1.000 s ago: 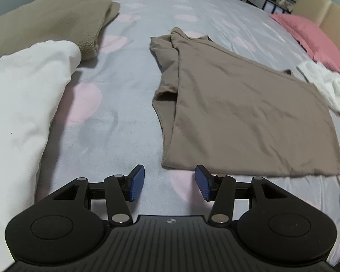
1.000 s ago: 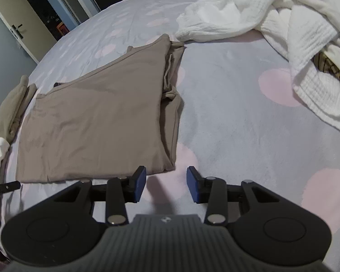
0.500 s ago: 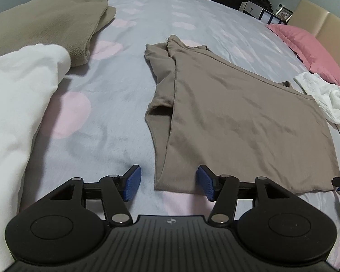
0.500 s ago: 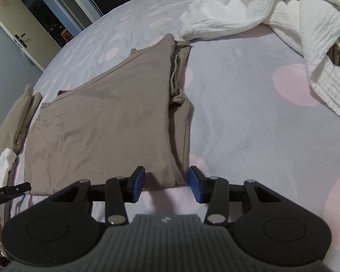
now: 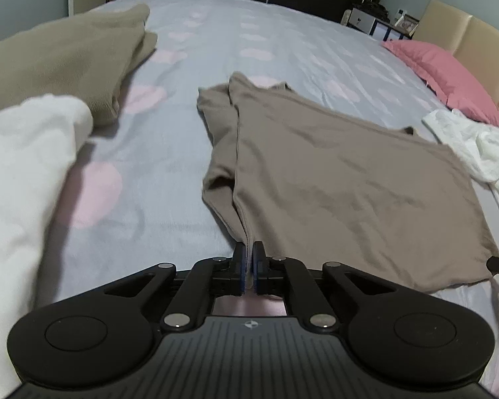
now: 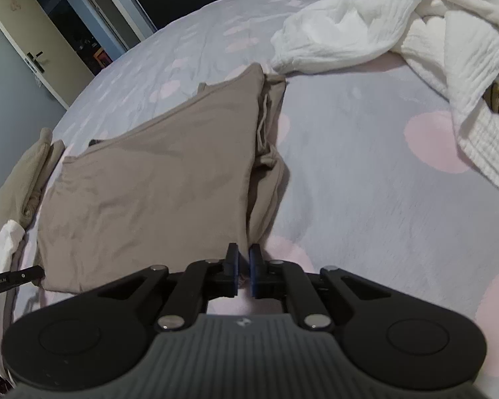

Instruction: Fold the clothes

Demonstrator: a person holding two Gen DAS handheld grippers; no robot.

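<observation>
A taupe T-shirt (image 5: pixel 342 179) lies flat on the grey bedsheet with pink dots, sleeves folded in along both sides. My left gripper (image 5: pixel 248 261) is shut on the shirt's near left hem corner. In the right wrist view the same shirt (image 6: pixel 156 183) spreads to the left, and my right gripper (image 6: pixel 243 262) is shut on its near right hem corner. Both corners are pinched between the blue pads and lift slightly off the sheet.
A white blanket (image 5: pixel 20 179) and a folded olive blanket (image 5: pixel 60 56) lie on the left. A pink pillow (image 5: pixel 445 76) and white crumpled laundry (image 6: pixel 415 33) lie on the right. A door (image 6: pixel 26 40) stands beyond the bed.
Both grippers moved forward onto the shirt's near hem and closed on its two corners; they were open and short of the cloth a second ago.
</observation>
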